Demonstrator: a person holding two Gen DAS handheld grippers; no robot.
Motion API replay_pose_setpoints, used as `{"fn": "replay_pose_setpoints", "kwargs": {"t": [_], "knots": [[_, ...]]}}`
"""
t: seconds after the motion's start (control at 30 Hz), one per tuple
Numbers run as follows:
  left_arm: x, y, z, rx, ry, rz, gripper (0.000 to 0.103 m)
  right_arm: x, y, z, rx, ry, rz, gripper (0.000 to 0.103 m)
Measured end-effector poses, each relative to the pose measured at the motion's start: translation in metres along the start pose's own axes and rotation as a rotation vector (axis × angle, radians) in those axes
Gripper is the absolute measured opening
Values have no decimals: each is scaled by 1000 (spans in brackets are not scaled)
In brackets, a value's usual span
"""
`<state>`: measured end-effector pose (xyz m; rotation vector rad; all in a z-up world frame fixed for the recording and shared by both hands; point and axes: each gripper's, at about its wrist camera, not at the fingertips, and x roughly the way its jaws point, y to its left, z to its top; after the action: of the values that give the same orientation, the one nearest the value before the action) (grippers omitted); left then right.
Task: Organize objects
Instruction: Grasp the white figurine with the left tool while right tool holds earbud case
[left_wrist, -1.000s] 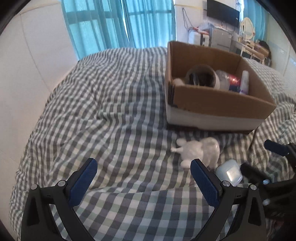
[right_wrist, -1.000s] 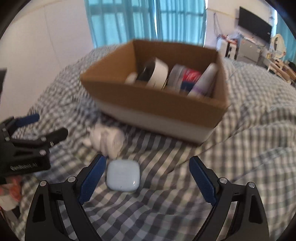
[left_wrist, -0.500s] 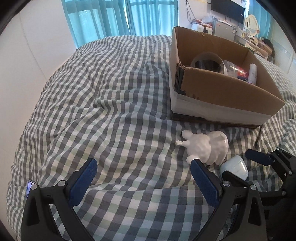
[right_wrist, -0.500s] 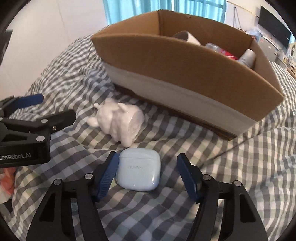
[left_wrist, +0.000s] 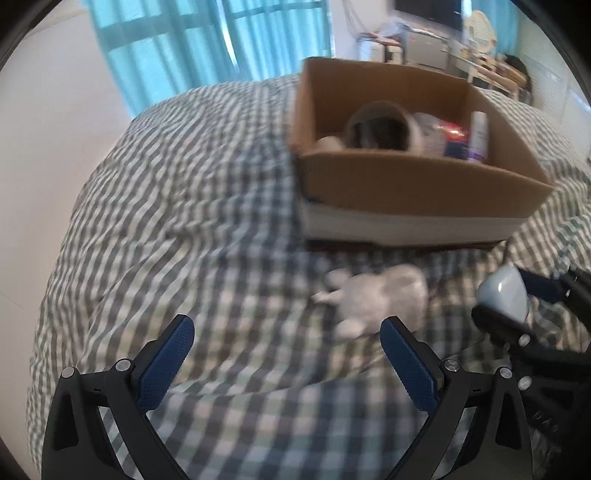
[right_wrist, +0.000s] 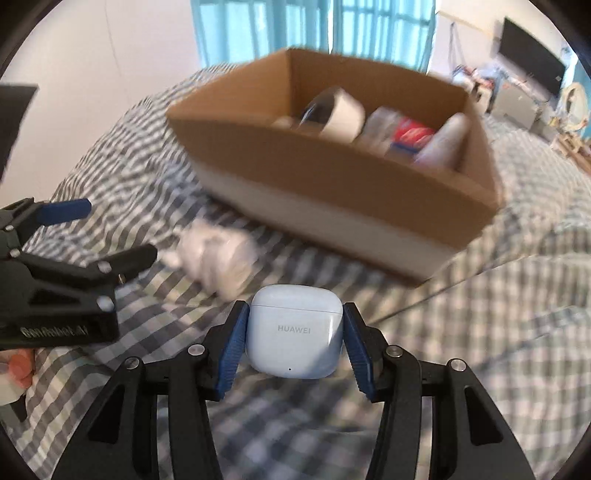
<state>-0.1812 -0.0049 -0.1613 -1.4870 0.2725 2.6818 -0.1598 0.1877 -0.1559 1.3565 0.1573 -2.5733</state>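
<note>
A pale blue earbud case (right_wrist: 293, 332) sits between the blue pads of my right gripper (right_wrist: 295, 314). The jaws are closing, and both pads press on its sides. In the left wrist view the earbud case (left_wrist: 502, 293) hangs above the bedcover in the right gripper (left_wrist: 517, 301). My left gripper (left_wrist: 286, 325) is open and holds nothing. A white figurine (left_wrist: 376, 299) lies on the cover just beyond its right finger. Behind stands an open cardboard box (left_wrist: 406, 192) holding a tape roll (left_wrist: 380, 127) and bottles. The right wrist view shows the left gripper (right_wrist: 107, 232) beside the figurine (right_wrist: 214, 254).
A grey-and-white checked bedcover (left_wrist: 166, 221) lies under everything, rumpled into folds. A white wall runs along the left, with teal curtains (left_wrist: 207, 51) behind the bed. Shelves and a dark screen (right_wrist: 532, 70) stand at the far right.
The right gripper's jaws came in from wide apart onto the earbud case, which now hangs off the bedcover. The left gripper stays open and has shifted a little towards the figurine.
</note>
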Motion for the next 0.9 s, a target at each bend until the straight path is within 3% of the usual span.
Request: {"fn": "replay_pose_setpoints", "kwargs": {"t": [0.23, 0.4, 0.47, 0.6, 0.9], "knots": [[22, -30, 20, 3, 50, -116, 103, -17, -33, 3, 77, -41, -14, 51], [47, -41, 25, 10, 66, -120, 103, -22, -41, 6, 92, -64, -1, 51], [54, -42, 24, 9, 79, -124, 101, -21, -42, 7, 94, -66, 5, 51], [66, -38, 25, -16, 102, -150, 83, -19, -44, 5, 101, -60, 10, 51], [47, -44, 15, 32, 106, -193, 82, -29, -43, -7, 91, -59, -37, 51]]}}
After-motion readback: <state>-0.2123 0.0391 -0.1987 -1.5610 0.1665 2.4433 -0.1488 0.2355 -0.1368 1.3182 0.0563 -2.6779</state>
